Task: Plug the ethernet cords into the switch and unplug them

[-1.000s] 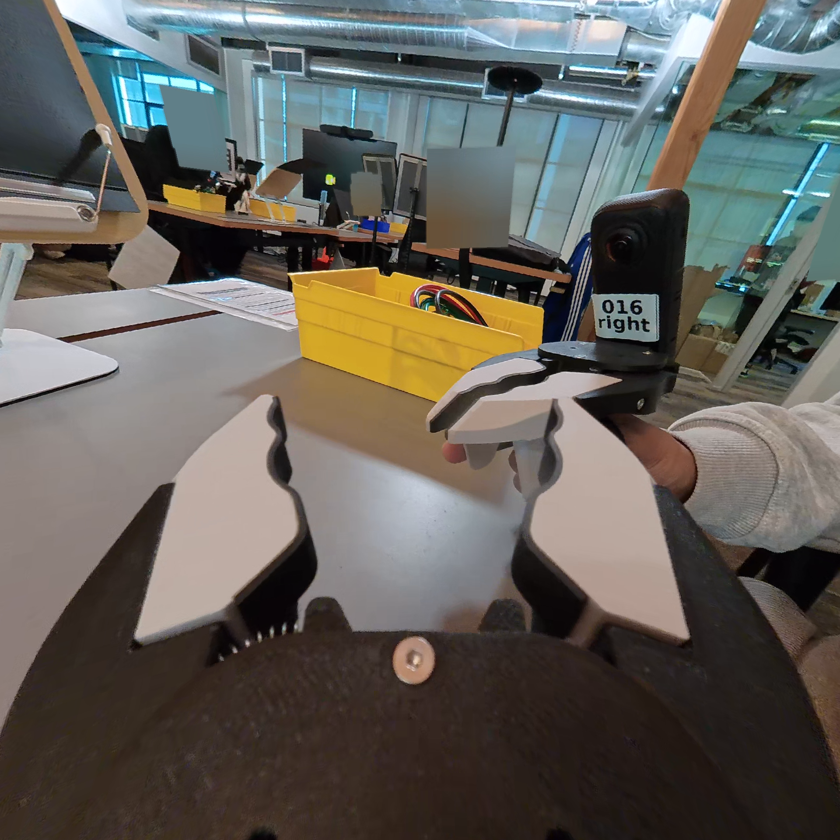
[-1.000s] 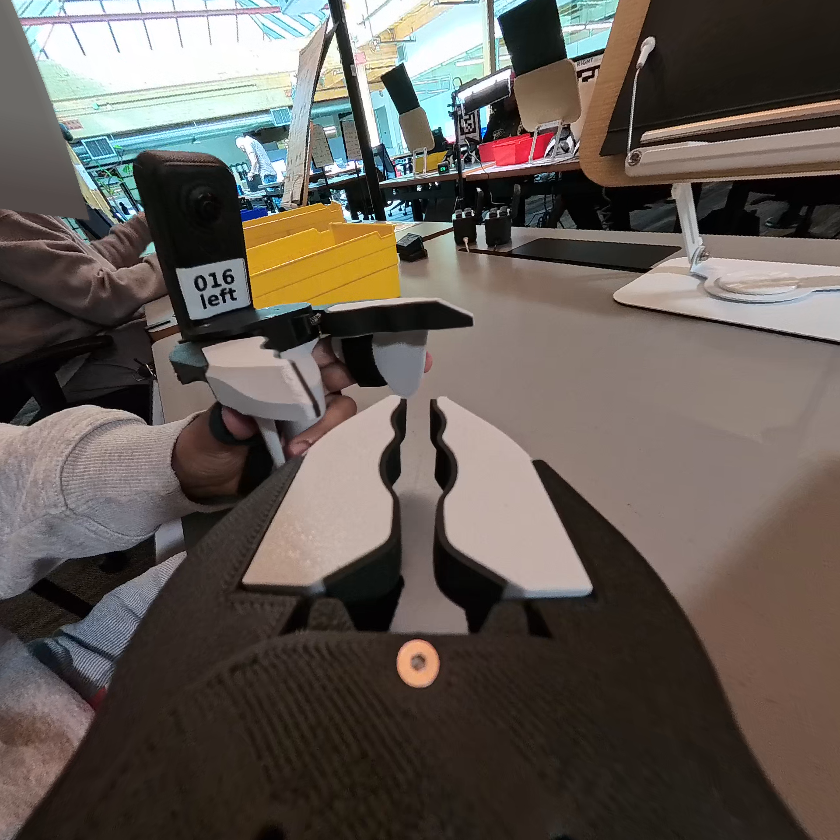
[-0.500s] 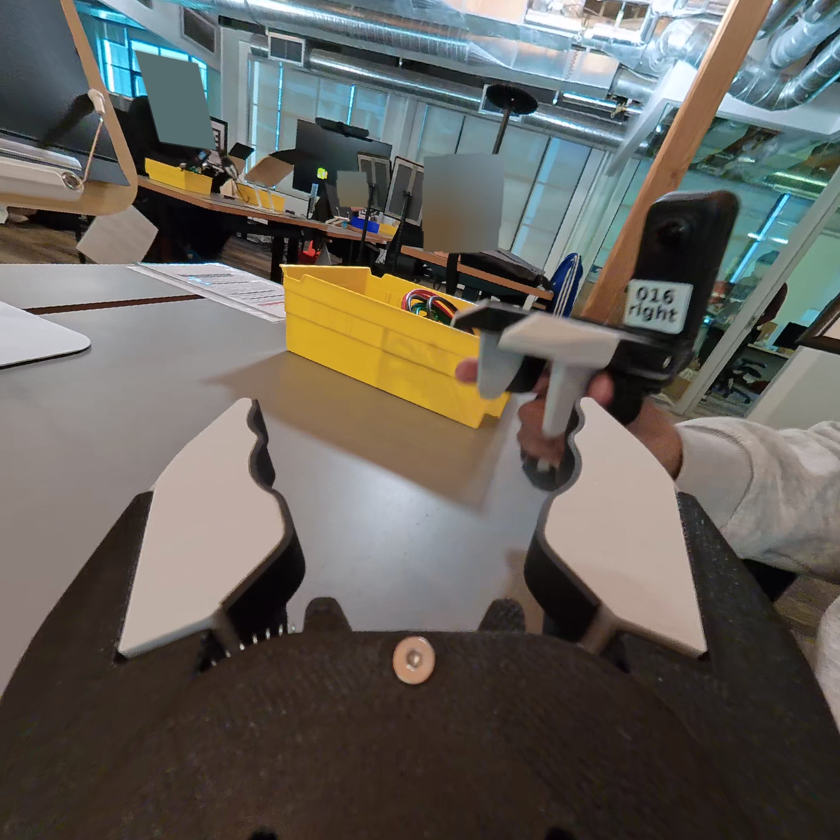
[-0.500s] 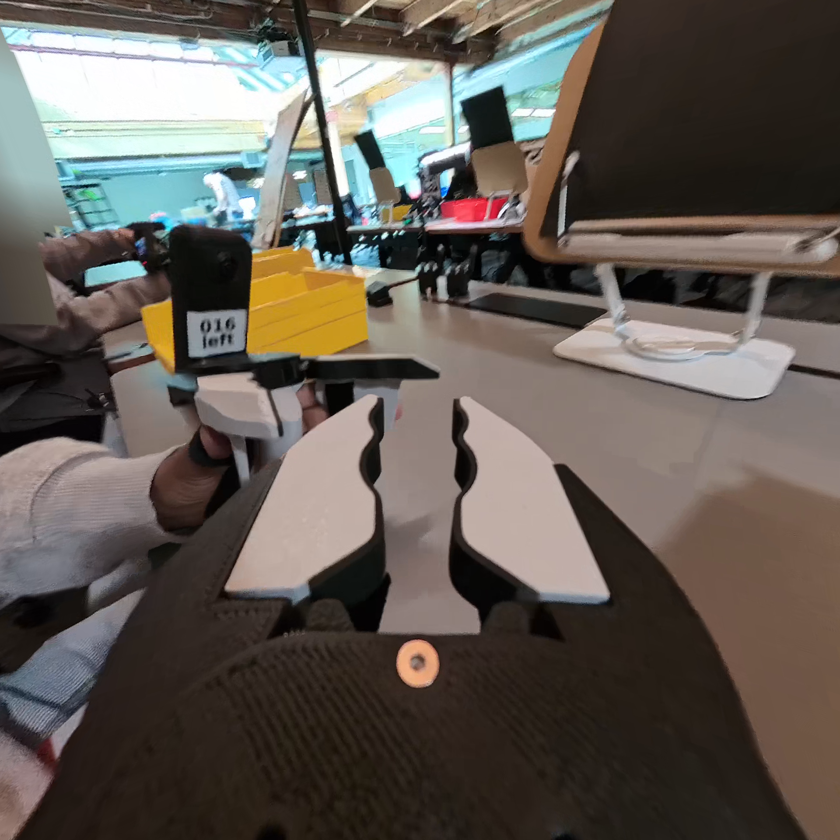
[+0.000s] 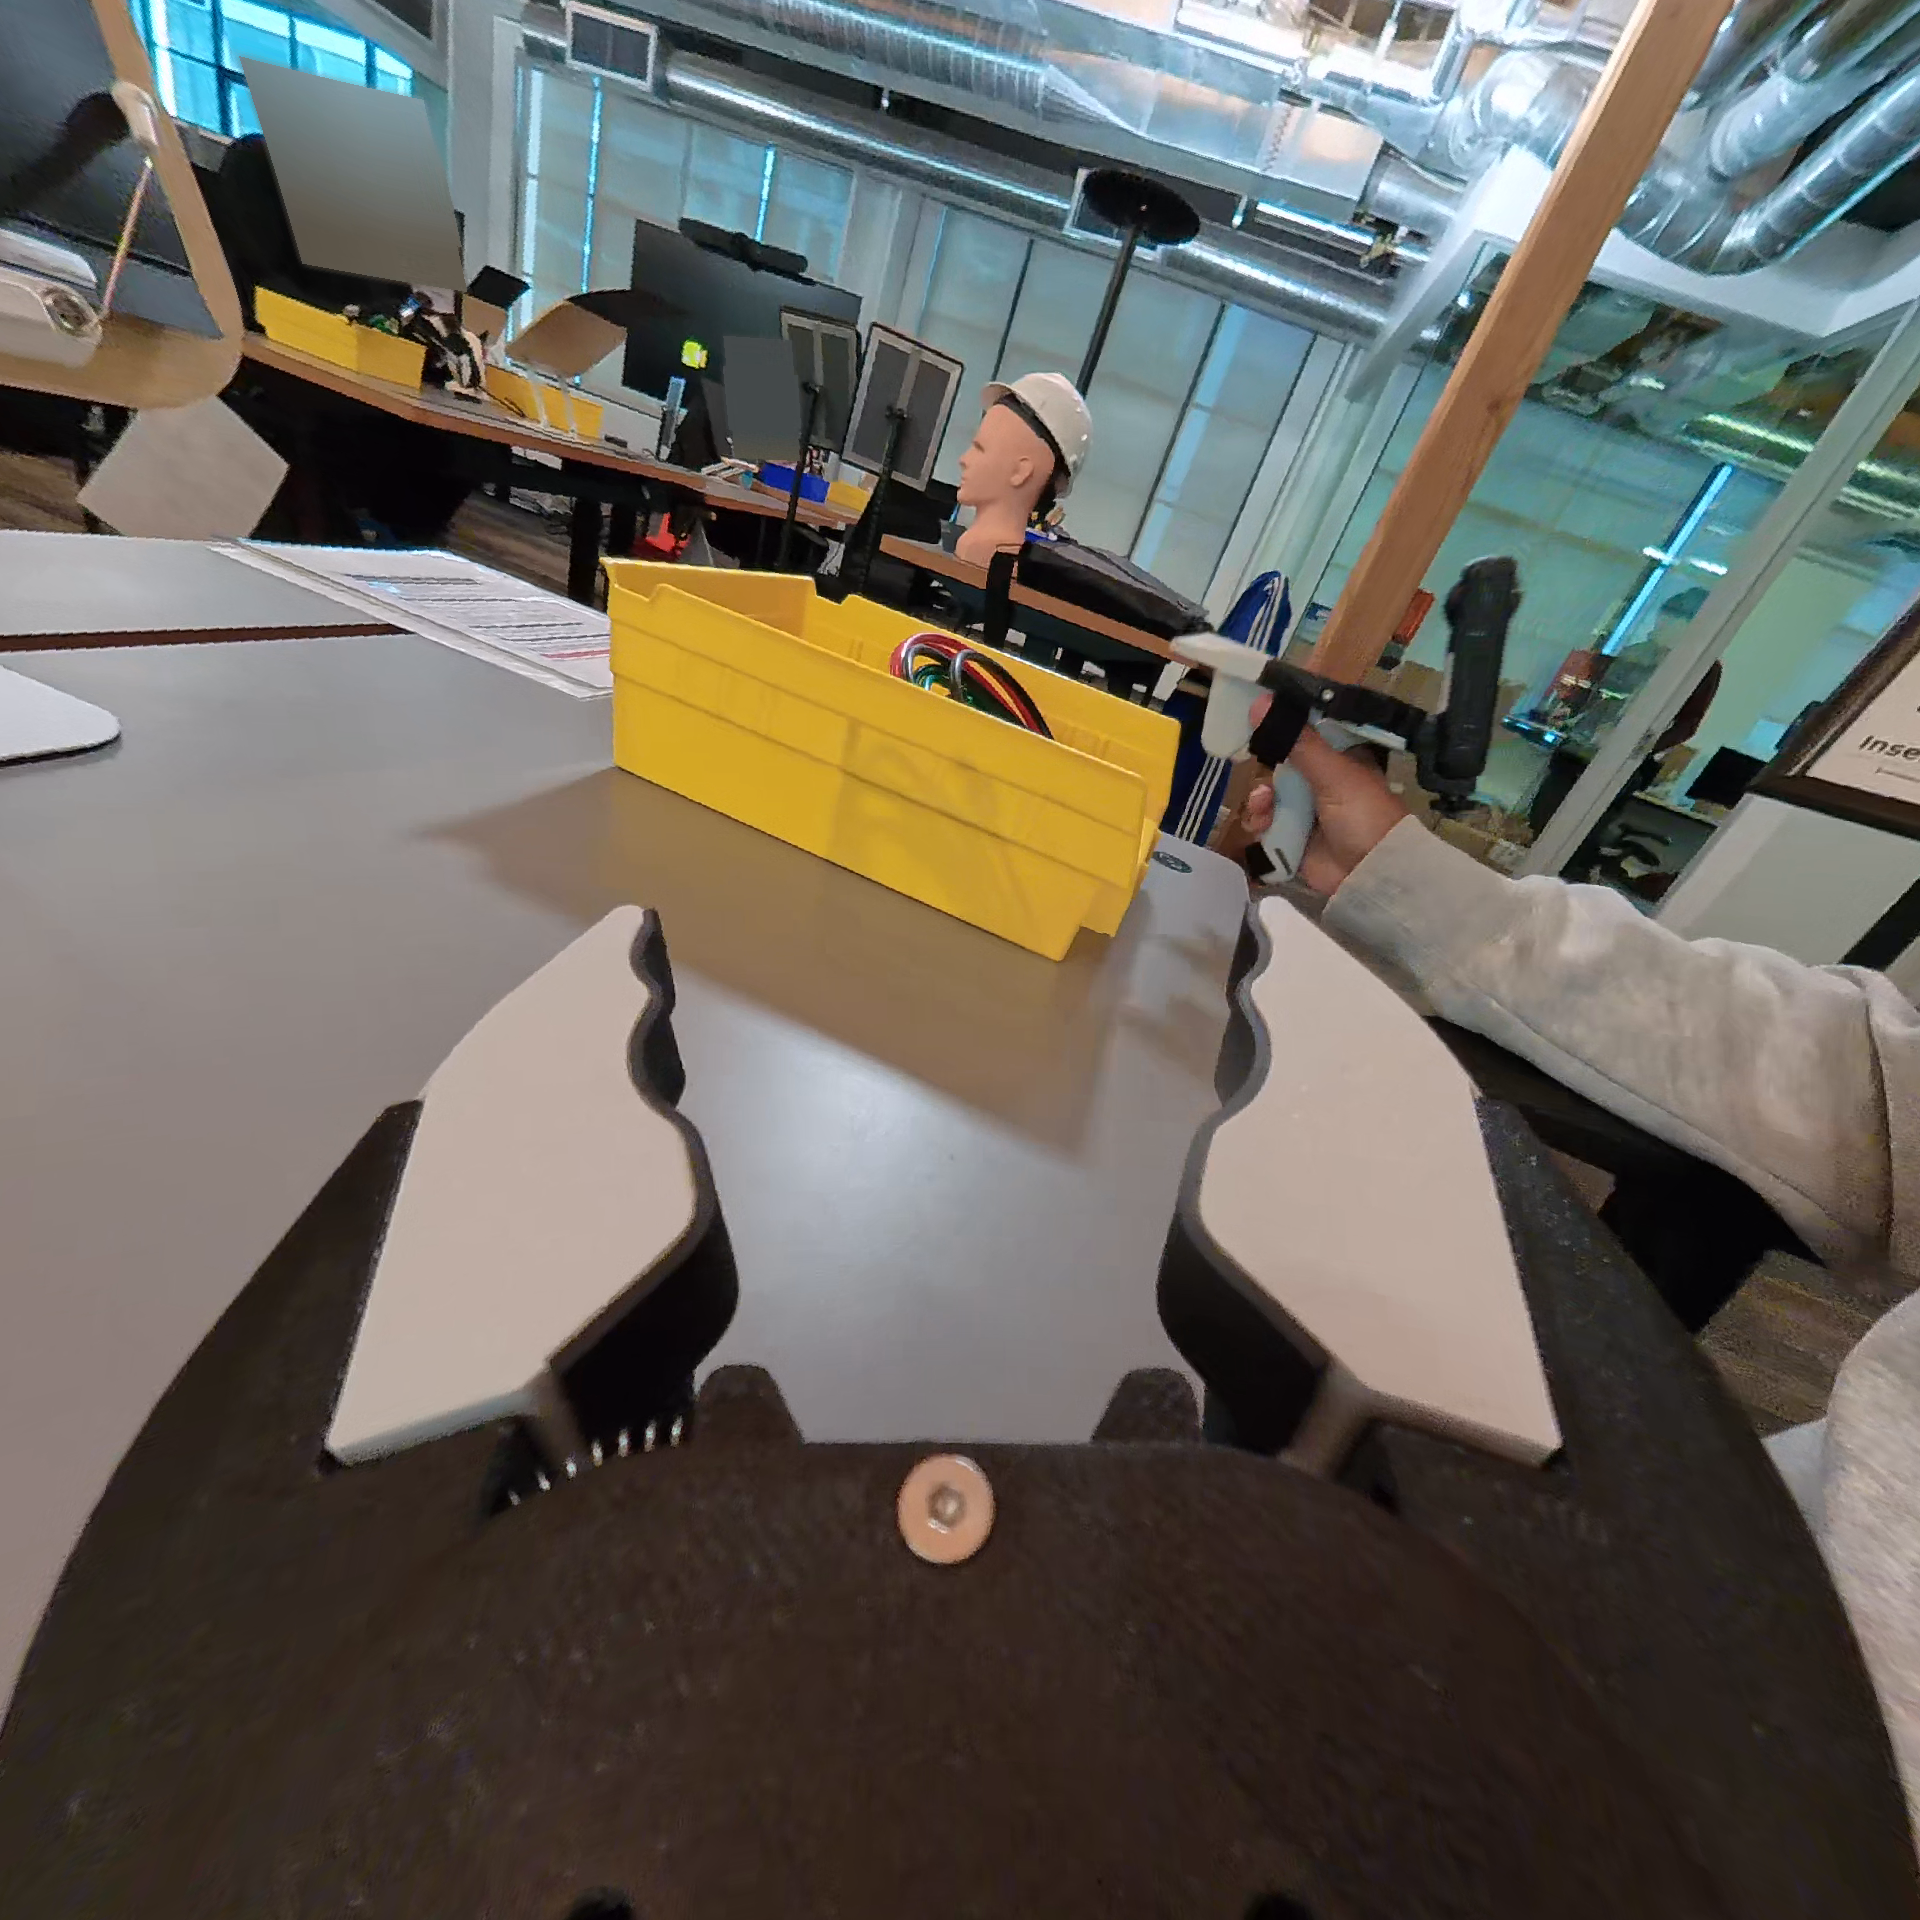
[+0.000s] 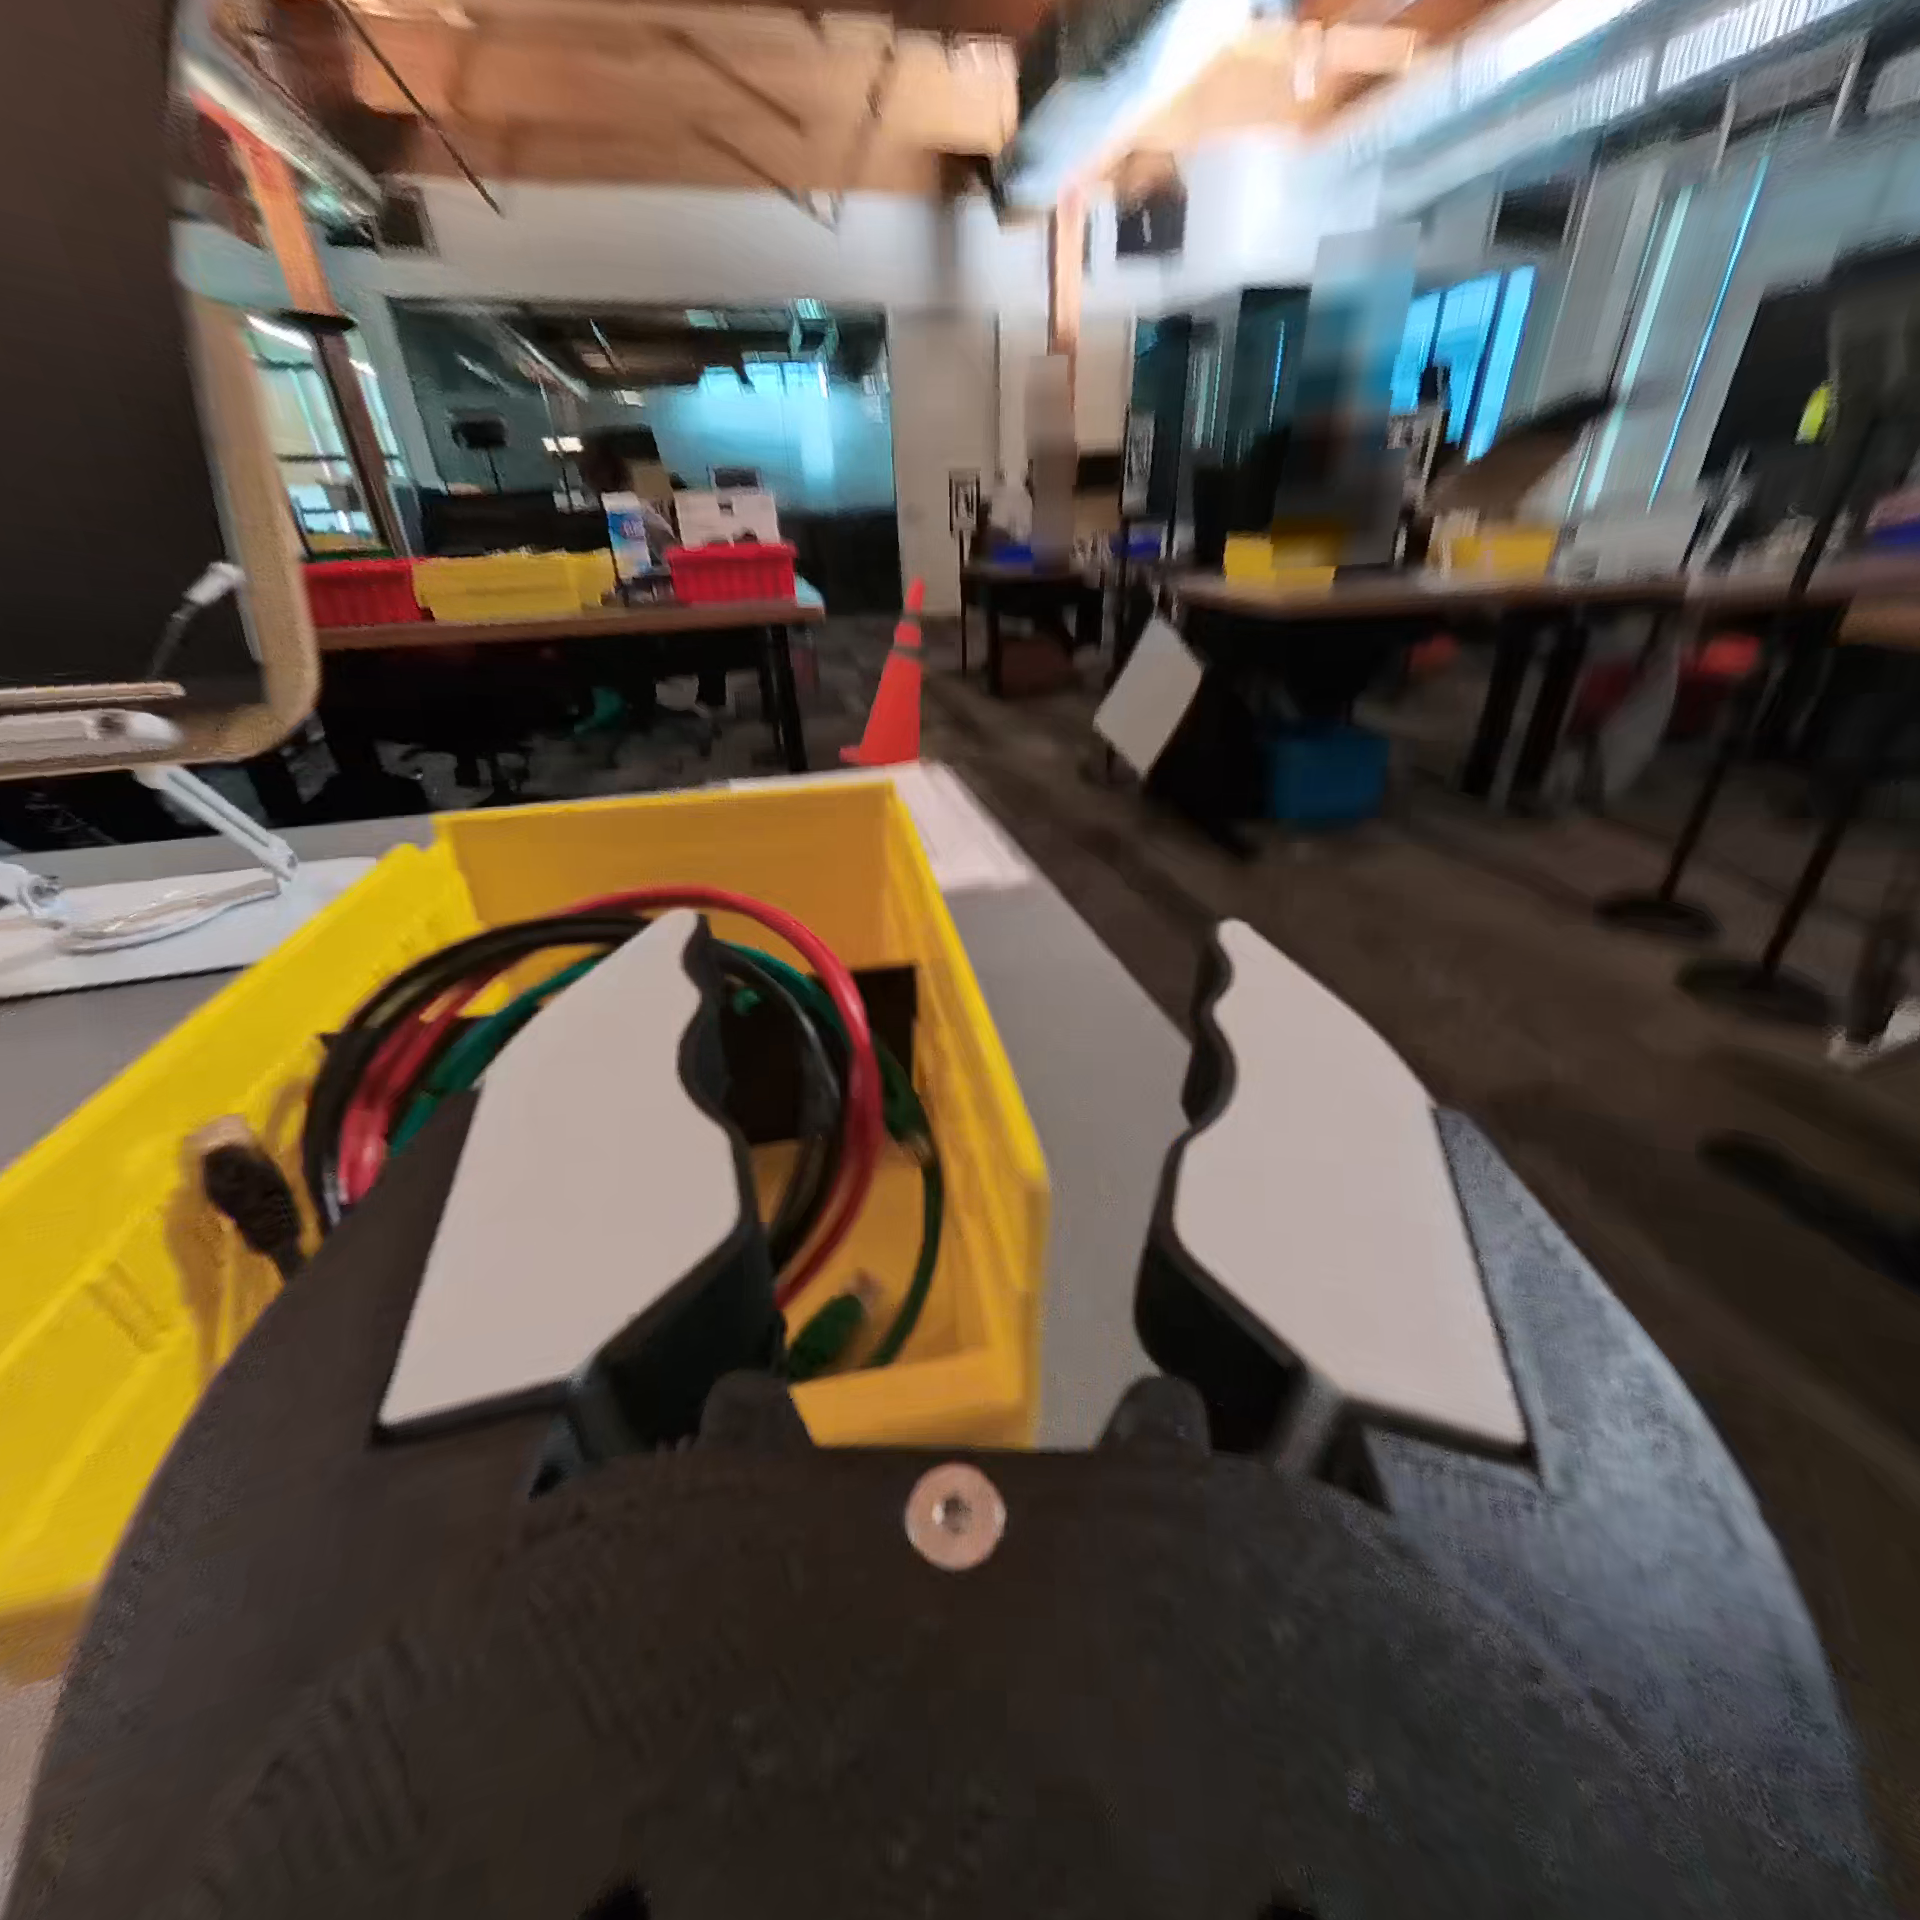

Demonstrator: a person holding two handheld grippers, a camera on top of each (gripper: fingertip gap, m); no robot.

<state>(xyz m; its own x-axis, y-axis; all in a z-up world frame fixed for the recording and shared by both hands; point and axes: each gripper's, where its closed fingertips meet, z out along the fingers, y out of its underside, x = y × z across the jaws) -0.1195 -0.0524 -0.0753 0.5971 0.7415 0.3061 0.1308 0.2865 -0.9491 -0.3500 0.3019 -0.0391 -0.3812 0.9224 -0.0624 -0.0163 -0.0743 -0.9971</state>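
A yellow bin (image 5: 862, 790) stands on the grey table (image 5: 312, 883) ahead of my left gripper (image 5: 945, 914), which is open, empty and just above the tabletop. Red, green and black ethernet cords (image 5: 966, 675) lie coiled in the bin. My right gripper (image 6: 956, 925) is open and empty over the near right end of the bin (image 6: 675, 852), above the cords (image 6: 862, 1091). A dark box (image 6: 883, 997), possibly the switch, sits deep in the bin, partly hidden by my left finger. A hand holds the right gripper (image 5: 1195, 649) beyond the bin's right end.
A white monitor stand base (image 5: 42, 717) sits at the far left and shows in the right wrist view (image 6: 156, 914). A printed sheet (image 5: 468, 613) lies behind the bin. The table edge (image 5: 1236, 883) runs just right of the bin. An orange cone (image 6: 894, 696) stands on the floor.
My right gripper has moved from in front of the left gripper to the bin's end, turned to look along it, and opened from nearly shut. The left gripper stays open.
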